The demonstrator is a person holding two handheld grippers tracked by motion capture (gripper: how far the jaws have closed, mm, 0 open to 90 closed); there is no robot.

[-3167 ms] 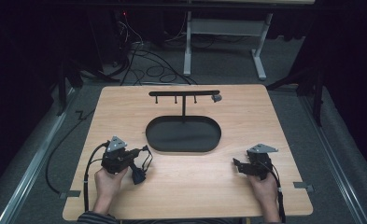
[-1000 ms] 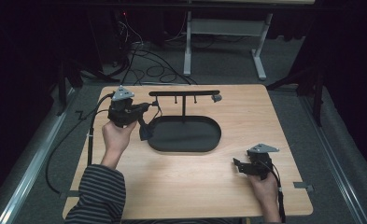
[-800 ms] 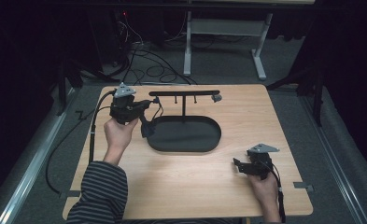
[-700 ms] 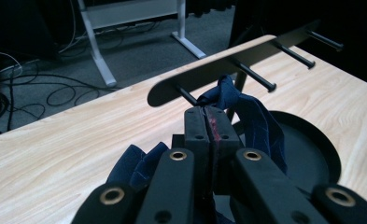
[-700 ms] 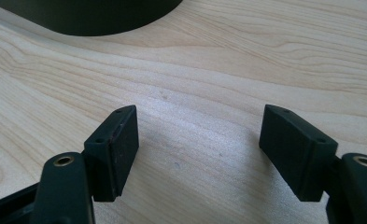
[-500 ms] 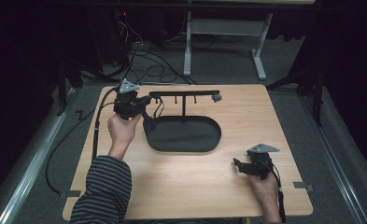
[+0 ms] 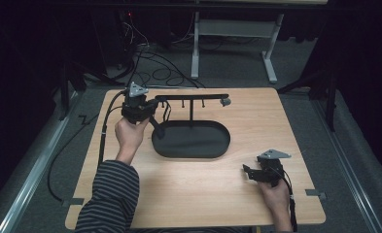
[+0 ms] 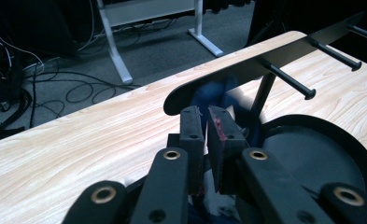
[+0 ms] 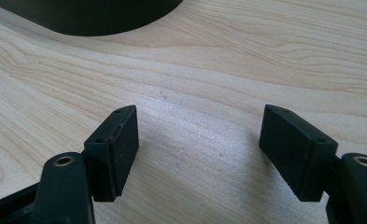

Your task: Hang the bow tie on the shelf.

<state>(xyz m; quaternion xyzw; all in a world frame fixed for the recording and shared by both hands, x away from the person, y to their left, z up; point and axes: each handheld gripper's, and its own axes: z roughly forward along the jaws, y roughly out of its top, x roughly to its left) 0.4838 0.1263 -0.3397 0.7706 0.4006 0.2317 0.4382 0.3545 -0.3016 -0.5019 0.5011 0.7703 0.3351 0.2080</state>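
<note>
High view: you're holding left gripper [image 7: 152,114] at rack [image 7: 191,98] end, jaws pinching something blue, can't identify. Right gripper [image 7: 249,174] resting open. Likely next: hang on peg [image 8: 291,83].

Dim lab: floor cables [image 7: 149,58], desk frame [image 7: 237,39]

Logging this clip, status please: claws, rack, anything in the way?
Left claw shut on a dark item at the rack's left end. Right claw open, low over the table. Pegs bare.
</note>
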